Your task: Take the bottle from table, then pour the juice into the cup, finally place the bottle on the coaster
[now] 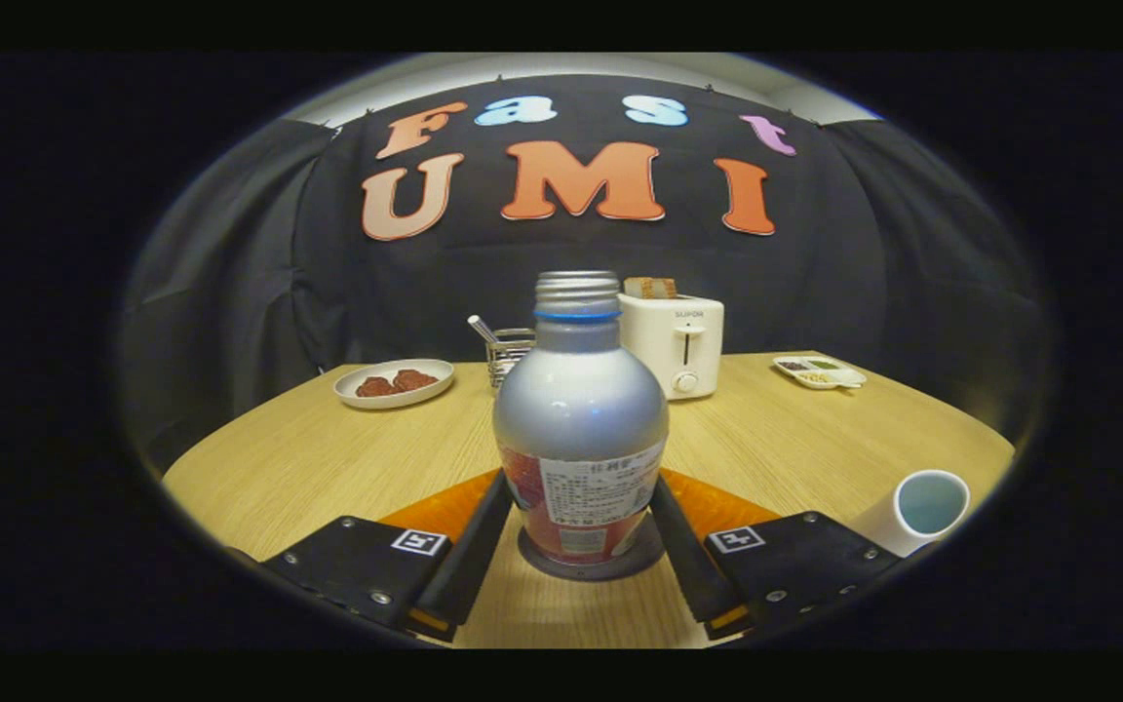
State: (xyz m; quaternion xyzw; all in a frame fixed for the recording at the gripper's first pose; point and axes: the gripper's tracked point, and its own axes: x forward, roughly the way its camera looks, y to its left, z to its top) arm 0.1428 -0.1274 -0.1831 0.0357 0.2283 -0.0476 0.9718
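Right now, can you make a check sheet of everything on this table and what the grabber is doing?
Surface: round wooden table.
Job's things: capless bottle upright on a dark coaster; cup off to the side beyond one finger.
Clutter: plate of brown food, wire holder, toaster with bread, divided snack tray.
Gripper: gripper fingers flank the bottle's base; contact unclear.
Cables: nothing seen.
Surroundings: black cloth wall.

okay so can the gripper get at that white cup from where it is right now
Probably not yet. The gripper has its fingers flanking the bottle on the coaster; the cup stands off beside one finger.
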